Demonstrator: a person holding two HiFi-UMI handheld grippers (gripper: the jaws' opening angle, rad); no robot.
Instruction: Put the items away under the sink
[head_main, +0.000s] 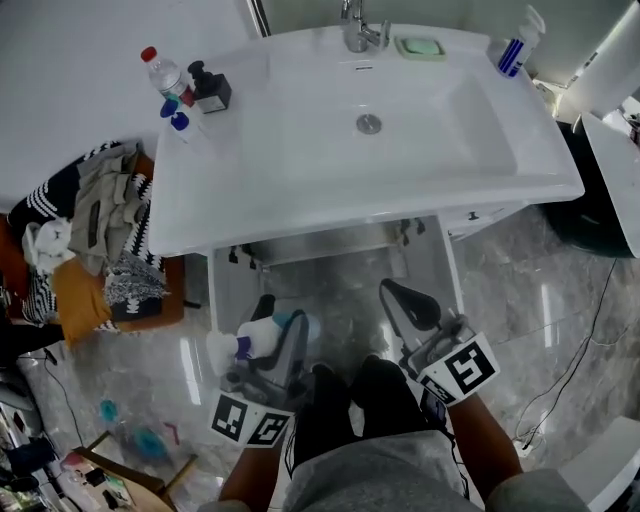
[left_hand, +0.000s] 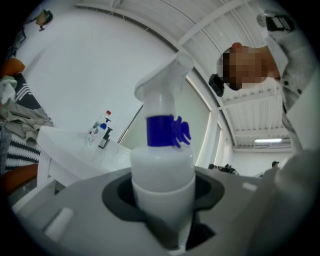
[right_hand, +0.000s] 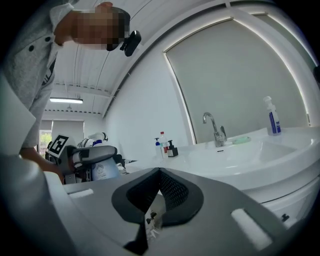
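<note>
My left gripper (head_main: 283, 340) is shut on a white spray bottle (head_main: 250, 342) with a blue collar, held low in front of the open cabinet (head_main: 330, 262) under the sink. In the left gripper view the spray bottle (left_hand: 162, 165) stands upright between the jaws of the left gripper (left_hand: 162, 210). My right gripper (head_main: 402, 298) is shut with nothing in it, to the right of the bottle; in its own view the right gripper (right_hand: 160, 175) has its pads pressed together. On the counter's left corner stand a red-capped bottle (head_main: 163, 72), a blue-capped bottle (head_main: 181, 127) and a black pump dispenser (head_main: 211, 88).
Another spray bottle (head_main: 518, 46) and a green soap dish (head_main: 420, 46) sit by the faucet (head_main: 356, 28) at the back of the white sink (head_main: 300, 190). A pile of clothes (head_main: 95, 230) lies left of the cabinet. Cables (head_main: 585, 330) trail across the floor on the right.
</note>
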